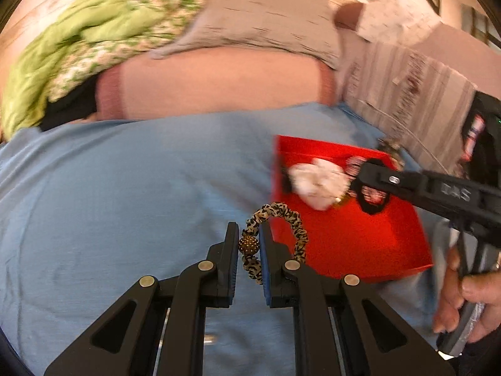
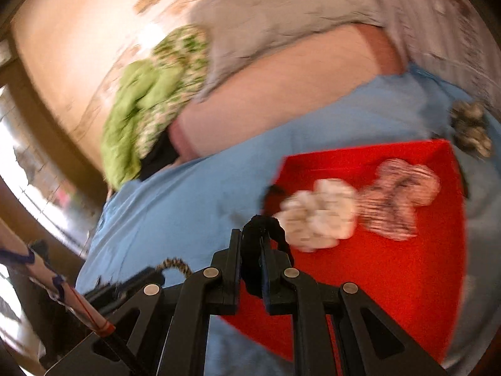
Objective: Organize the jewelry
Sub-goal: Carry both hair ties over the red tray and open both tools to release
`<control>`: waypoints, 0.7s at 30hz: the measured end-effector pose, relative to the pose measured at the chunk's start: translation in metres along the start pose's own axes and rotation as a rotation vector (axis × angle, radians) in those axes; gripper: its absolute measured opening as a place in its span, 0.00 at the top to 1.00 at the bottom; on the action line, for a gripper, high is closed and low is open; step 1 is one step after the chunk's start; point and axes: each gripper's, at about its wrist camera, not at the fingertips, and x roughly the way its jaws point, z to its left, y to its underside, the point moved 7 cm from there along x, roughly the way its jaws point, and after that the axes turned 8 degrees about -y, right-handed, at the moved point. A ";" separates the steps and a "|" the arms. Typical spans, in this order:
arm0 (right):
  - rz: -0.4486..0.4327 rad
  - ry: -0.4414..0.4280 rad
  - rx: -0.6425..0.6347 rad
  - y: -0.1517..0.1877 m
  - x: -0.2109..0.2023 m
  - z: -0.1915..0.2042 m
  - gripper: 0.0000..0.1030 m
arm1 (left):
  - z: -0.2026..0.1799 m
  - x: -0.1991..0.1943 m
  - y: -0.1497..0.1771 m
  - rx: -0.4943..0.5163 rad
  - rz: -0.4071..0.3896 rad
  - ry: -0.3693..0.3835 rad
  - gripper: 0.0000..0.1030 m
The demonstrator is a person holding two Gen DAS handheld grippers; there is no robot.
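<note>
My left gripper (image 1: 249,235) is shut on a leopard-print bracelet (image 1: 278,216) with a brown studded bead, held just left of the red tray (image 1: 360,250). My right gripper (image 2: 250,241) is shut on a black scrunchie (image 2: 260,235) over the red tray's (image 2: 407,282) near left edge; it also shows in the left wrist view (image 1: 372,185) above the tray. In the tray lie a white scrunchie (image 1: 316,185) (image 2: 319,219) and a pink striped scrunchie (image 2: 397,200). The leopard bracelet shows at the lower left of the right wrist view (image 2: 175,264).
The tray sits on a blue sheet (image 1: 141,188) on a bed. Behind it lie a pink pillow (image 1: 219,84), a grey blanket (image 1: 266,22) and green cloth (image 1: 78,40). A beige patterned scrunchie (image 2: 469,128) lies on the sheet beyond the tray's far corner.
</note>
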 end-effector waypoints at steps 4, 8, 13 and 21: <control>-0.008 0.050 0.093 -0.005 -0.009 -0.036 0.89 | -0.049 0.014 -0.003 0.039 0.034 0.057 0.88; -0.008 0.079 0.149 -0.006 -0.015 -0.060 0.89 | -0.084 0.028 -0.001 0.076 0.079 0.090 0.88; 0.008 0.120 0.189 -0.003 -0.016 -0.078 0.89 | -0.105 0.048 0.007 0.093 0.123 0.100 0.88; 0.006 0.161 0.237 0.000 -0.026 -0.101 0.87 | -0.111 0.066 0.013 0.093 0.149 0.079 0.88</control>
